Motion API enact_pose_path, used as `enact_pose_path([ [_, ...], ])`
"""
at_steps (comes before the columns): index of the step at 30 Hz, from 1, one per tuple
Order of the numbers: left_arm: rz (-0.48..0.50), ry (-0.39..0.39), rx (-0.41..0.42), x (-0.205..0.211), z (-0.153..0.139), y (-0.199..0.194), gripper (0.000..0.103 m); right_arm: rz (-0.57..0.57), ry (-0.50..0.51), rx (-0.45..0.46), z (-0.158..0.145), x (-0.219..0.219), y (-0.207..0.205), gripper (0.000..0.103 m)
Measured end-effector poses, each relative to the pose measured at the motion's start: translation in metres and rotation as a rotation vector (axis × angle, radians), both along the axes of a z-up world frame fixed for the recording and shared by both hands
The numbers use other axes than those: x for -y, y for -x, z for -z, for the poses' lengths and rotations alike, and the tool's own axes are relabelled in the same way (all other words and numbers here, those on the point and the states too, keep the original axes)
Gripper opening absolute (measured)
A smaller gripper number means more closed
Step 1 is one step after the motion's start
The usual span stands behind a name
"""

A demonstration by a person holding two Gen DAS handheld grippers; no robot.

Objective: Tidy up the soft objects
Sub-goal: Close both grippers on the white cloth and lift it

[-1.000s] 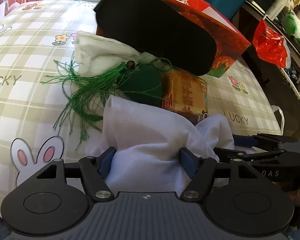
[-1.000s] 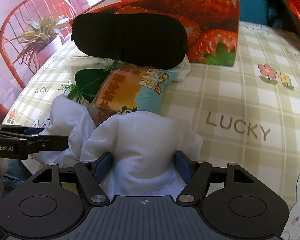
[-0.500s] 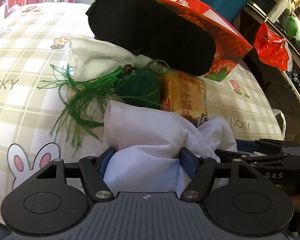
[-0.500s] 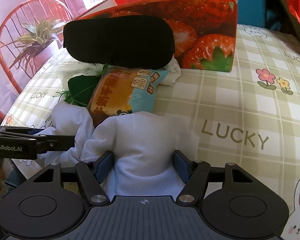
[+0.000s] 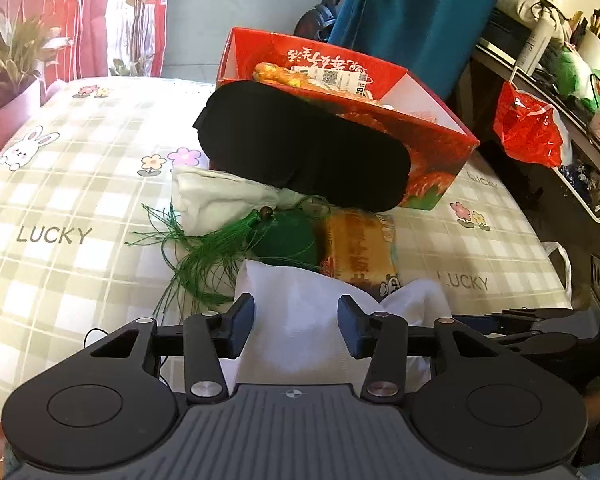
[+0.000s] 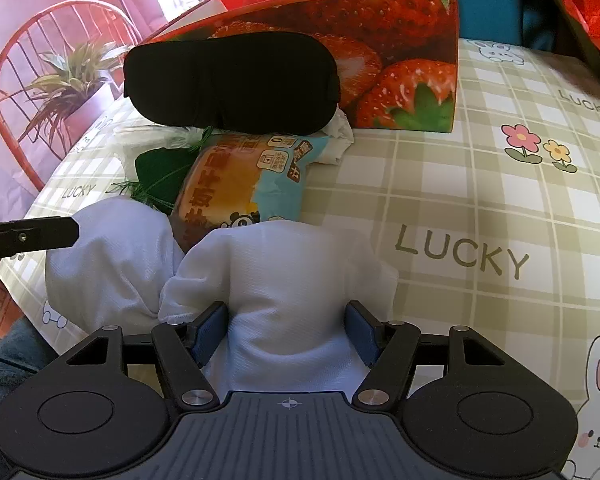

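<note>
A table under a checked "LUCKY" cloth (image 6: 480, 184) carried everything, and at its far side stood the red strawberry box (image 5: 436, 160), open-topped, with a yellow packet or two already lying inside, so the sorting looked begun but far from finished. Outside the box and still to be dealt with lay a small heap: a black eye mask (image 5: 300, 148) leaning against the box's near wall, a cream cloth bundle (image 5: 216, 196) to its left, a green tasselled sachet (image 5: 288, 236) just in front of that, and a wrapped bread bun (image 6: 240, 184) beside the sachet. Nearest of all, at the table's near edge, sat the white cloth (image 6: 284, 288), the thing in hand, bunched into two humps. The right gripper (image 6: 288, 332) stood about half open with its blue pads pressing into the right hump, the fabric pinched in at the waist between them. The left gripper (image 5: 296, 328) had the left hump between its fingers and its jaws were closing on it, the pads touching the cloth's flanks and gathering it.
</note>
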State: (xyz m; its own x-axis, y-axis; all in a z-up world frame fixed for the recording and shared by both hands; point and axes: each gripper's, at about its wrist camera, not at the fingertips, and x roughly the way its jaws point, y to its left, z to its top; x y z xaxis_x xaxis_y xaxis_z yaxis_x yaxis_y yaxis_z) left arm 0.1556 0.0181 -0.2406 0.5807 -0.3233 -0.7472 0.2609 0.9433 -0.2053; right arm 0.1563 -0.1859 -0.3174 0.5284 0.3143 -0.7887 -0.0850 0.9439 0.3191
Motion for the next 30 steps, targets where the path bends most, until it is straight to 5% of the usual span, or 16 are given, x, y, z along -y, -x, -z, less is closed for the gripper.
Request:
enact_pose_path([
  [8, -0.017, -0.017, 0.066, -0.004, -0.015, 0.006, 0.048, -0.001, -0.005, 0.004, 0.001, 0.001, 0.002, 0.062],
  [18, 0.058, -0.068, -0.057, 0.015, 0.022, 0.003, 0.046, -0.001, -0.011, 0.001, 0.001, 0.002, 0.002, 0.061],
  [30, 0.053, -0.085, -0.109, 0.014, 0.036, -0.001, 0.058, -0.014, -0.004, 0.001, -0.005, 0.004, 0.01, 0.06],
])
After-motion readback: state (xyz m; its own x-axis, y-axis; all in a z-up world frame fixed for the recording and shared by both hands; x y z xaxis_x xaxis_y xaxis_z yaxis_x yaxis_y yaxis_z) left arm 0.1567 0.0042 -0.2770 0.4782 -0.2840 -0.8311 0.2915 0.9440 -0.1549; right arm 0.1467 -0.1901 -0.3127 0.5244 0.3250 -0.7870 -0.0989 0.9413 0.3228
